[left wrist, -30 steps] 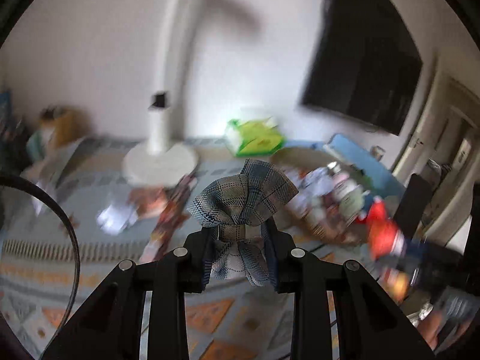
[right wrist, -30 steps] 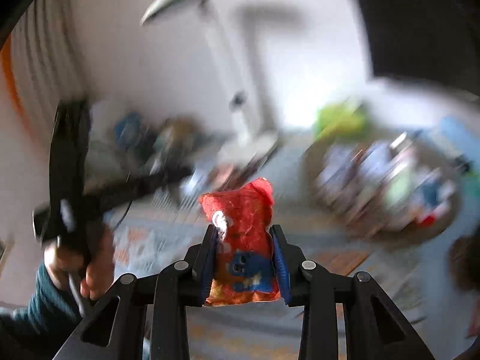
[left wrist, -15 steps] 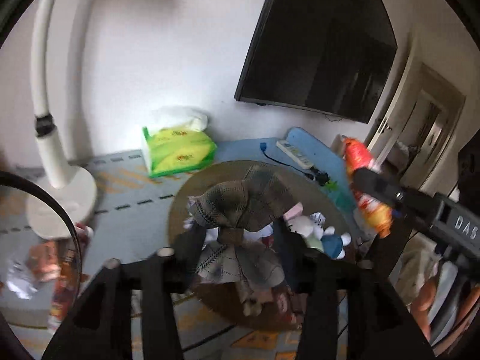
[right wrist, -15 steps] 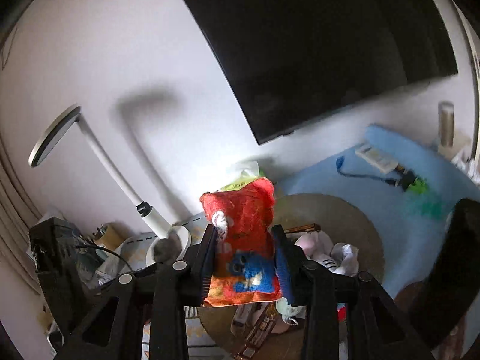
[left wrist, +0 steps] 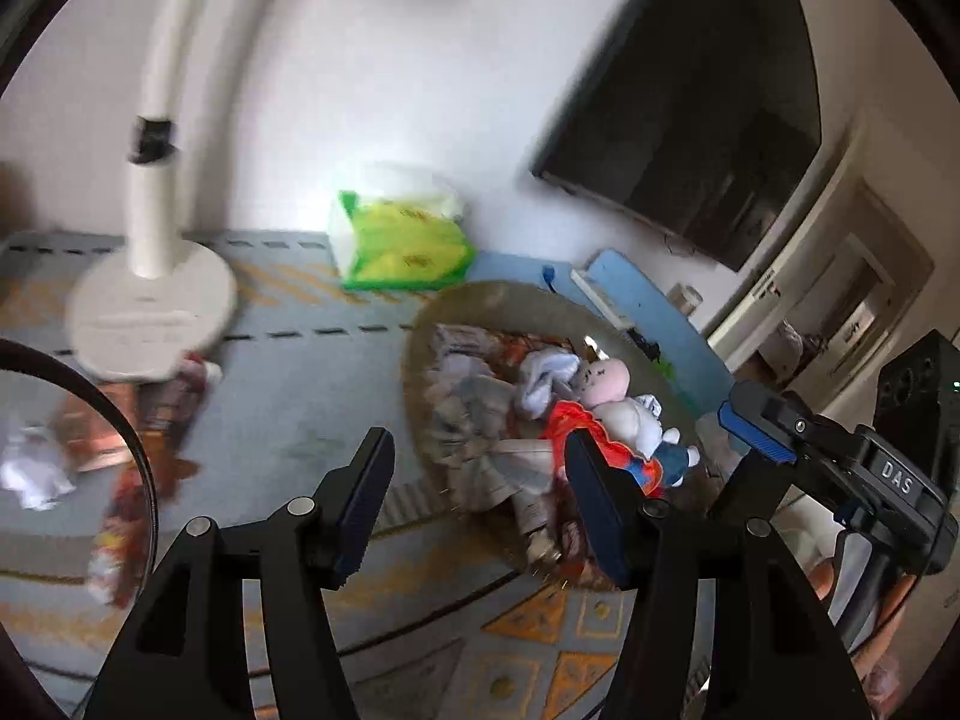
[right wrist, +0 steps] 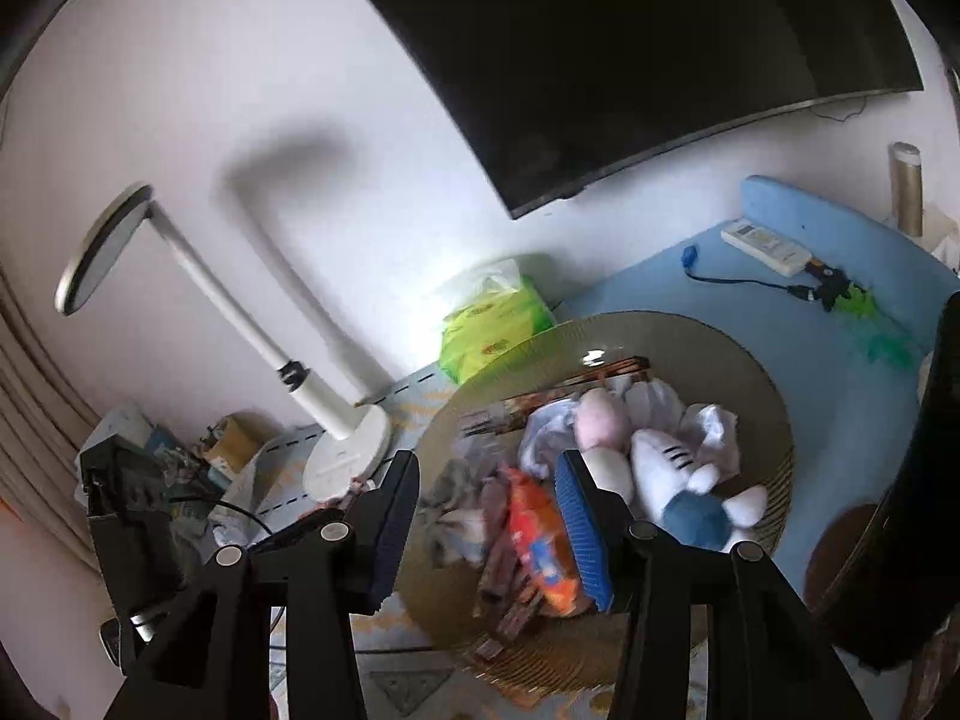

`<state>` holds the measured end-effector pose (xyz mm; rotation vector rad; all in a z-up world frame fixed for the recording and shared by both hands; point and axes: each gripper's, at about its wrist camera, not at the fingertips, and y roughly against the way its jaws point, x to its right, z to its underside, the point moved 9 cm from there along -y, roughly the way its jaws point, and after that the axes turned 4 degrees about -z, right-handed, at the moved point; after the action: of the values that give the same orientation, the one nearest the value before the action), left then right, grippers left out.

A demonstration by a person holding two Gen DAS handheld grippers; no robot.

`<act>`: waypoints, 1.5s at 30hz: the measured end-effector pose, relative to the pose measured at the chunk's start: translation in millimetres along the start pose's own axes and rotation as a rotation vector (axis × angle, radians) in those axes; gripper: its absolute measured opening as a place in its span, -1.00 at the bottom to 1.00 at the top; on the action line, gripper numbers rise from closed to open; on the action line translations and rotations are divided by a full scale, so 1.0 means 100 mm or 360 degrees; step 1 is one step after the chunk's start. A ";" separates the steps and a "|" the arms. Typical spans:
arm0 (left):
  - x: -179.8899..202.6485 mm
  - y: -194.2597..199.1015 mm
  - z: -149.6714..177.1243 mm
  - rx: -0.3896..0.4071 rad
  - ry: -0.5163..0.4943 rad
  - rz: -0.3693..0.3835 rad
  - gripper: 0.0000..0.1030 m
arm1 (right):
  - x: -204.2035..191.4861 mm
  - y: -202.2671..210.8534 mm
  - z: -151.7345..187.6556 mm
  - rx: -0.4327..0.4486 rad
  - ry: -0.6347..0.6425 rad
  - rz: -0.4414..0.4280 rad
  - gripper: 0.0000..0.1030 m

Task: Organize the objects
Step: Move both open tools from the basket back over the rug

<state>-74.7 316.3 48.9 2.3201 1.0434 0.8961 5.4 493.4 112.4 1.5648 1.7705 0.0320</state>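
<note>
My left gripper [left wrist: 480,504] is open and its jaws are still opening, with nothing between them. Just beyond its tips a plaid cloth bow [left wrist: 486,450] lies in the round woven basket [left wrist: 420,348]. My right gripper [right wrist: 489,522] is open too, jaws also opening, held above that basket [right wrist: 750,372]. An orange-red snack packet [right wrist: 534,534] lies loose under it, apart from the pads, next to the plaid cloth [right wrist: 456,510]. In the left wrist view the packet [left wrist: 576,426] peeks out behind my right finger. The right gripper [left wrist: 780,438] shows at that view's right edge.
The basket also holds a pink and white plush toy [right wrist: 660,462], white cloth and wrappers. A white desk lamp [left wrist: 150,306] stands left of it, a green tissue pack [left wrist: 402,246] behind. Loose wrappers [left wrist: 150,420] lie at the left. A remote [right wrist: 762,240] rests on a blue mat.
Both grippers have let go. The plaid bow and the orange-red packet left the jaws and now lie in the basket. Both pairs of jaws stand wider, and the left view swung leftward.
</note>
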 end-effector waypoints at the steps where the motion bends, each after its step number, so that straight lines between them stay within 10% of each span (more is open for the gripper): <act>1: -0.06 0.10 -0.01 0.0027 0.0005 -0.0014 0.11 | -0.08 0.02 0.02 0.0000 0.0023 -0.0011 -0.10; 5: -0.38 0.66 -0.05 0.0177 0.0058 -0.0097 0.13 | -0.48 0.09 0.11 0.0016 0.0143 -0.0055 0.32; 11: -1.08 1.41 0.11 0.0361 0.0212 -0.0280 0.83 | -1.13 -0.06 0.51 -0.0027 0.0321 -0.0155 0.60; 14: -1.59 1.53 0.37 0.0368 0.0290 -0.0484 0.85 | -1.29 -0.34 0.90 -0.0094 0.0388 -0.0131 0.97; 24: -2.45 1.17 1.08 0.0190 0.0369 -0.0848 0.85 | -0.98 -1.08 1.60 -0.0262 0.0541 0.0137 0.97; 45: -2.43 1.11 1.17 0.0123 0.0351 -0.0844 0.85 | -0.83 -1.20 1.61 -0.0306 0.0514 0.0278 0.97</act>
<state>-59.9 44.5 -56.1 1.8742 1.7047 0.9104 -11.5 320.0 -17.8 1.6356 1.8021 0.5517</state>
